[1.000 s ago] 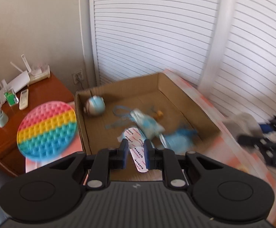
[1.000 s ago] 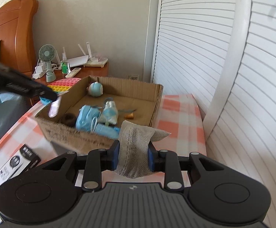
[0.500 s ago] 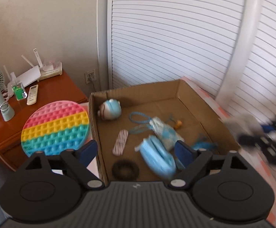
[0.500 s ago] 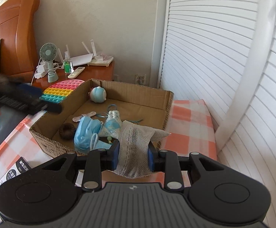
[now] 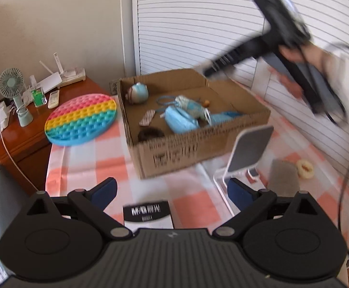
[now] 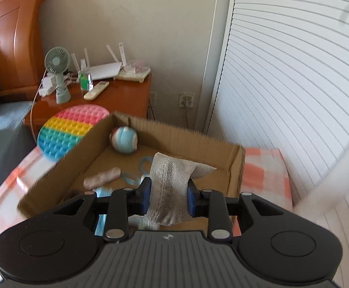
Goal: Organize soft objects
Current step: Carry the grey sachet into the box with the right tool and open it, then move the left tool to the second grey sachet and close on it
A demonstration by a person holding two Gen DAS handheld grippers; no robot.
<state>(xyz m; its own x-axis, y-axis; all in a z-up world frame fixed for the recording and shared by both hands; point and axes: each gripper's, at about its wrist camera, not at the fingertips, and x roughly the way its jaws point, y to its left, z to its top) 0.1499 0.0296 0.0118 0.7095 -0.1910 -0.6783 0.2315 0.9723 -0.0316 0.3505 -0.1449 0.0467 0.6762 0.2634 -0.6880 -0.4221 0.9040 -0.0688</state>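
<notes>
A cardboard box (image 5: 198, 144) on the checked tablecloth holds soft things: a blue ball toy (image 5: 138, 93), a blue face mask (image 5: 179, 120), a dark hair tie (image 5: 150, 133) and a striped pink piece (image 5: 147, 117). My left gripper (image 5: 172, 192) is open and empty, above the table in front of the box. My right gripper (image 6: 167, 198) is shut on a grey mesh cloth (image 6: 172, 180) and hangs over the box (image 6: 174, 134); it shows blurred in the left wrist view (image 5: 246, 52). A grey pad (image 5: 283, 175) and a cream scrunchie (image 5: 305, 168) lie right of the box.
A rainbow pop-it disc (image 5: 81, 118) lies left of the box. A phone stand (image 5: 246, 153) stands in front of the box, a black-and-white carton (image 5: 147, 213) below my left gripper. A wooden nightstand (image 6: 117, 96) carries a fan, router and remote. Louvred doors stand on the right.
My left gripper let the striped pink piece go into the box, opened and drew back toward the table's front. My right gripper carried the mesh cloth from beside the box to over it.
</notes>
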